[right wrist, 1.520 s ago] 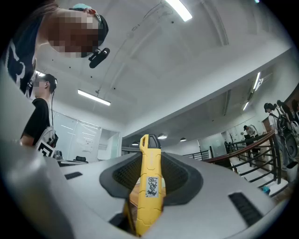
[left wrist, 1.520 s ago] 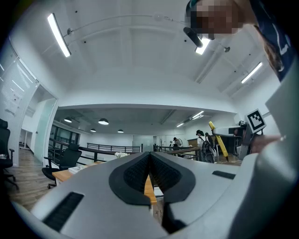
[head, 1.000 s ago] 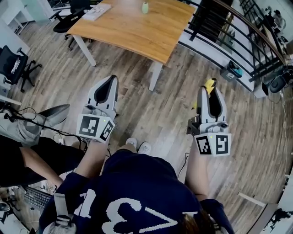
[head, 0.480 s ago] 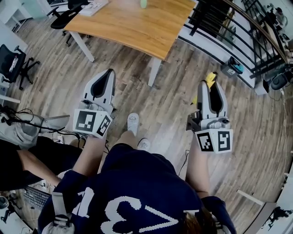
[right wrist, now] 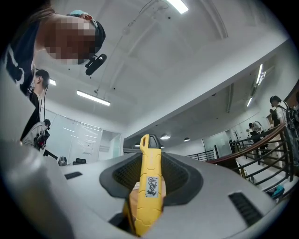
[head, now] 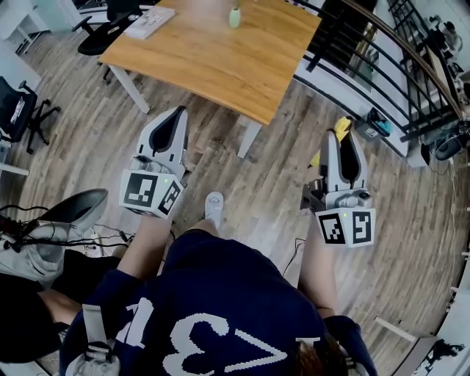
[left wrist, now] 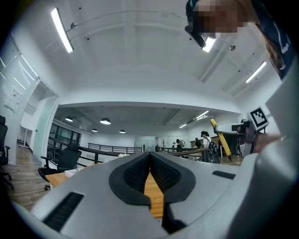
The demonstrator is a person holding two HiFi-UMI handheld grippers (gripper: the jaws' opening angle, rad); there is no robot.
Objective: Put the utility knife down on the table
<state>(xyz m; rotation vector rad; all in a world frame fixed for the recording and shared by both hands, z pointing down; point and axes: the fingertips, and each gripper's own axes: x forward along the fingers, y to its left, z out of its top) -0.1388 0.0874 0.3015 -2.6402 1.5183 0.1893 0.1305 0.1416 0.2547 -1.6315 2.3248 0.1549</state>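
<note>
We hold the knife [right wrist: 148, 183] in the right gripper [head: 343, 139]. Its jaws press on the yellow body from both sides, about the middle, and the top end sticks out past the tips. The knife is up in the air over the wood floor, out past the near corner of the table [head: 220, 55]. It is not over the table yet.

The left gripper [head: 175, 117] holds nothing. Its jaws are together, with only a thin slit between them.

We think the knife is light and stiff. Its body looks like smooth plastic, so it may slip if the hold is loose. We cannot see a blade, but one may be inside, so we would keep away from the ends. The middle of the body, where the white sticker [right wrist: 151, 185] sits, looks like the best place to hold it.

Most of the table top is bare. A small green thing [head: 233, 15] and a white flat thing [head: 150, 21] sit by the far edge. The bare part by the near edge looks like a good spot to lay the knife flat.
</note>
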